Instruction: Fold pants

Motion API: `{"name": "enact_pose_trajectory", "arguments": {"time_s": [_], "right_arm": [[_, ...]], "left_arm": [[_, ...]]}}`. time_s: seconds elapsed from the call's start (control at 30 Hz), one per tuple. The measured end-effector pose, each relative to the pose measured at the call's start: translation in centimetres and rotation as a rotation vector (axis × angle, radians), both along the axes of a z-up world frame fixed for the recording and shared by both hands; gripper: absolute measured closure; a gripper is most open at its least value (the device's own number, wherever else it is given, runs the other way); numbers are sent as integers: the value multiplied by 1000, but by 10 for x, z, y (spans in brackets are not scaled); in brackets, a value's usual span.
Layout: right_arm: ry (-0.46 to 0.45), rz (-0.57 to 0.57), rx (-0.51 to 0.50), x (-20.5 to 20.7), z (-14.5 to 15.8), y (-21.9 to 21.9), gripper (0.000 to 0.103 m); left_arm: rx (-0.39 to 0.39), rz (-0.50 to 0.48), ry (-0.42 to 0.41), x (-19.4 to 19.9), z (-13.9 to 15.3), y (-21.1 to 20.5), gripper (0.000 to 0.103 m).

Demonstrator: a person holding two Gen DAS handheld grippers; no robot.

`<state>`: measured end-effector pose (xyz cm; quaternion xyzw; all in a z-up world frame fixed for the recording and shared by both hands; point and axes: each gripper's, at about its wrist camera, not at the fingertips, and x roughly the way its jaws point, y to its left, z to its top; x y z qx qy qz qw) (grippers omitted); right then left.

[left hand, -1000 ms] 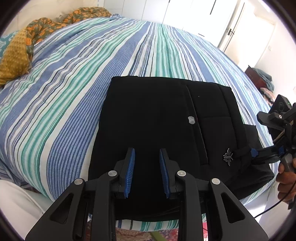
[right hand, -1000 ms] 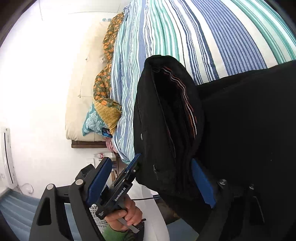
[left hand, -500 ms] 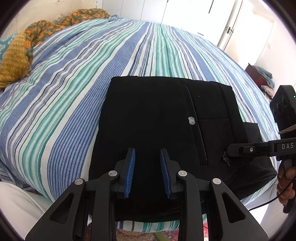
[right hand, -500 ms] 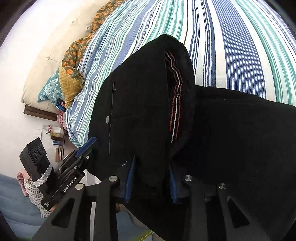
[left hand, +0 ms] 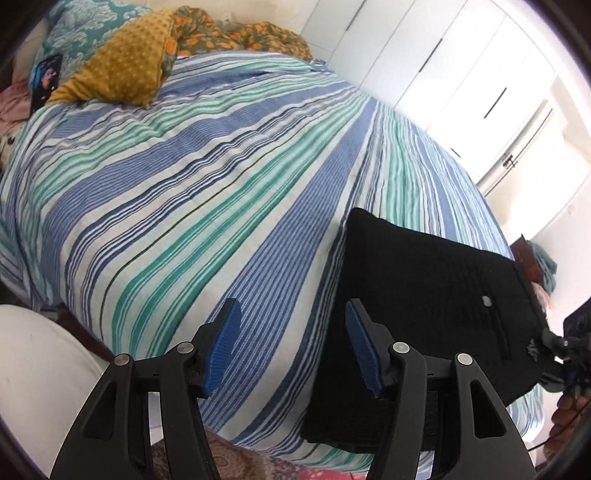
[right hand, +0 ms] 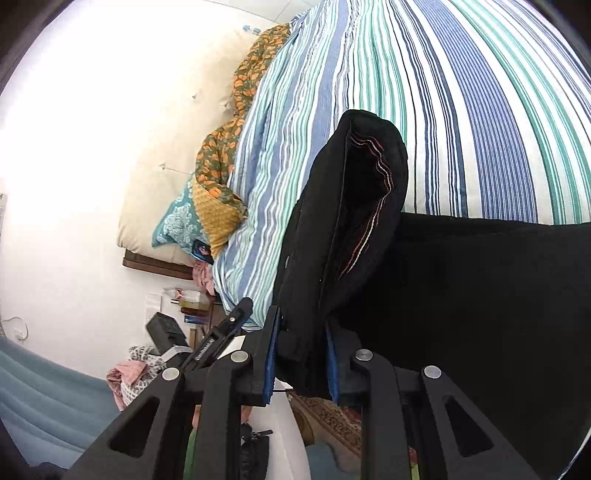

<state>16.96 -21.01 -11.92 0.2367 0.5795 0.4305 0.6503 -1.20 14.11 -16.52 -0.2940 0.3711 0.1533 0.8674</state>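
One pair of pants [left hand: 432,295] on one bed [left hand: 207,192]. Two grippers: left [left hand: 291,349], right [right hand: 301,360]. Two pillows: one yellow pillow [left hand: 122,70], one teal pillow [left hand: 77,33]. One phone [left hand: 44,79].

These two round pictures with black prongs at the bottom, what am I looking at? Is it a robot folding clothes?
No robot: a person holds a two-finger clamp tool in each hand, and each tool carries a wide-angle camera looking along its fingers, hence the round, bent view. One picture comes from the left gripper; its blue-padded jaws stand open over the striped bedspread, holding nothing. The other comes from the right gripper, whose jaws are closed on a lifted edge of the black pants. Those pants lie folded on the bed. Patterned pillows sit at the head of the bed.
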Motion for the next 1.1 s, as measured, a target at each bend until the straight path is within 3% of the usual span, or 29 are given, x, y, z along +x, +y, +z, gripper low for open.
{"name": "enact_pose_trajectory", "arguments": {"time_s": [0.2,0.33,0.47,0.63,0.73,0.8,0.93,1.03,1.1], "right_arm": [[-71,-25,42,-4,45,-42,81],[-84,-64,6,-9,52,-84,81],[-22,-128,-38,-15,24,-129,81],[28,-192,-159,-28,-38,-159,81],[4,-213,-182,-29,-46,-166,75],[-7,-217,-201,-24,-37,-165,59],[-239,-215,-364,-8,23,-156,59],[-374,-172,-317,7,63,-129,59],[-433,-132,-268,13,73,-104,59]], "left_arm": [[33,-26,11,5,0,-7,43],[55,-62,17,8,2,-17,43],[91,-117,23,13,4,-32,43],[183,-245,50,23,7,-70,43],[234,-313,63,27,12,-92,43],[266,-340,58,29,19,-103,43],[322,-398,53,38,26,-128,42],[358,-454,106,47,17,-150,42],[401,-482,177,52,5,-162,42]]}}
